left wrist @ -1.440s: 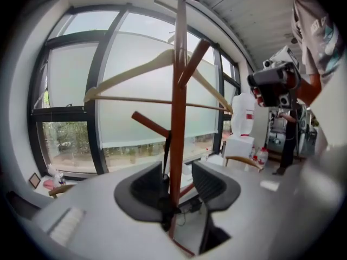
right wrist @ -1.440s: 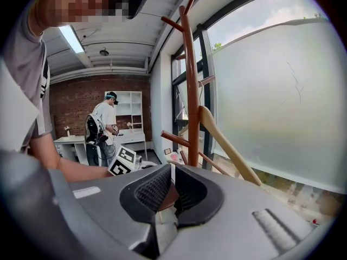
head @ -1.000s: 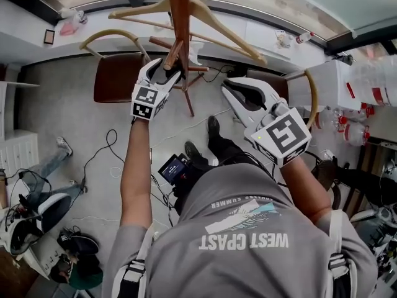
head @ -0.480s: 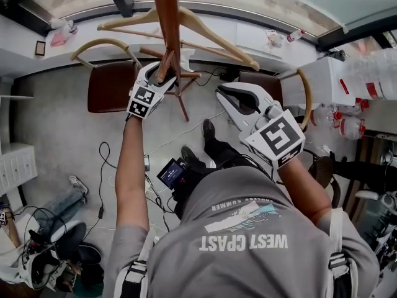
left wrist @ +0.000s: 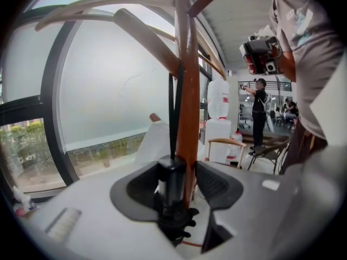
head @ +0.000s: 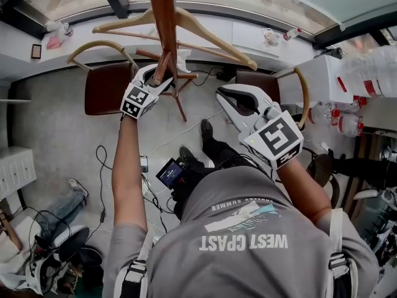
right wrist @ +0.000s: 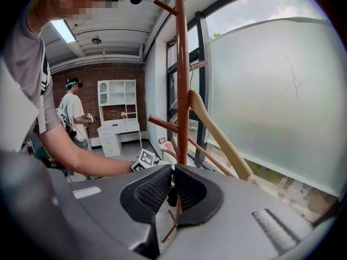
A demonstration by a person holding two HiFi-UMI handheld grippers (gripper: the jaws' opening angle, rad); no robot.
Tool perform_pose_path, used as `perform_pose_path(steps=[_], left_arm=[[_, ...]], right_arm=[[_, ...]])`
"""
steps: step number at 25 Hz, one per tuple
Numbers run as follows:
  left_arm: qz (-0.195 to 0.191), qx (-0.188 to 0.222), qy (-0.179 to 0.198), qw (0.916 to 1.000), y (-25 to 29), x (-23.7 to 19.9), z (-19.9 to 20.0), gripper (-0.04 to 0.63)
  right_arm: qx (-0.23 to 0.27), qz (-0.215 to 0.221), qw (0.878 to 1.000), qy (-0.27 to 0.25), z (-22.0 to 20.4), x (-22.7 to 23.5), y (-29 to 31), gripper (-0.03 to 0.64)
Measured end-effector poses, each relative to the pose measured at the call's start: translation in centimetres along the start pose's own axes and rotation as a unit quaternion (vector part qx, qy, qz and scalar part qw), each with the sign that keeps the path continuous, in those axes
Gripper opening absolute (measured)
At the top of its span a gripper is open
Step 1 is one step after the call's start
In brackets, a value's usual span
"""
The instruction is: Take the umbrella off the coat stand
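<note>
Left tool (left wrist: 178, 167) has eased down against the coat stand (head: 162, 17) over the last moment. Its jaws have just been closing, and they now stand part-way in with the umbrella (left wrist: 172, 180) between them. The right tool (head: 222, 95) has kept its place, well off to the side of the stand, with its jaws drawn together at the tips and nothing in them.

The stand's brown pole runs up the middle of the left gripper view, with a pale wooden clothes hanger (head: 211, 36) on its pegs. The umbrella is a folded black one. Its stubby handle end sits just beside the pole, and a thin black strap (left wrist: 172, 107) rises from it, seemingly to a peg higher up. The pads lie close on either side of it, but no firm pinch shows yet.

I judge the grasp to be in hand: once the jaws bite, the strap has to be lifted up and off its peg, not tugged sideways against the pole.

As for writing, the person's grey shirt (head: 245, 241) seems to read WEST COAST, under a smaller line ending SUMMER. Each marker cube (head: 138, 100) carries only black-and-white squares.
</note>
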State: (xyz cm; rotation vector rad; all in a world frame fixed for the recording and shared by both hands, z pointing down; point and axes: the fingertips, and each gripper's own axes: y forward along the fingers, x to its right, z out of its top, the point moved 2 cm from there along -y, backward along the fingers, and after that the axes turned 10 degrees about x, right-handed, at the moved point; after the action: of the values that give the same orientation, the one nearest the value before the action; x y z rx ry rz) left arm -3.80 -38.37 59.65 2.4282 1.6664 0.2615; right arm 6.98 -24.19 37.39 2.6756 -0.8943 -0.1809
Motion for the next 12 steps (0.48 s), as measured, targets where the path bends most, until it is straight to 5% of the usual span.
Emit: perform_pose_path(steps=[12], left_arm=[[0.035, 0.007, -0.001, 0.9994, -0.88, 0.03, 0.02, 0.146]], right_arm=[[-0.011, 0.006, 1.000, 0.001, -0.68, 0.09, 0.18, 0.017]])
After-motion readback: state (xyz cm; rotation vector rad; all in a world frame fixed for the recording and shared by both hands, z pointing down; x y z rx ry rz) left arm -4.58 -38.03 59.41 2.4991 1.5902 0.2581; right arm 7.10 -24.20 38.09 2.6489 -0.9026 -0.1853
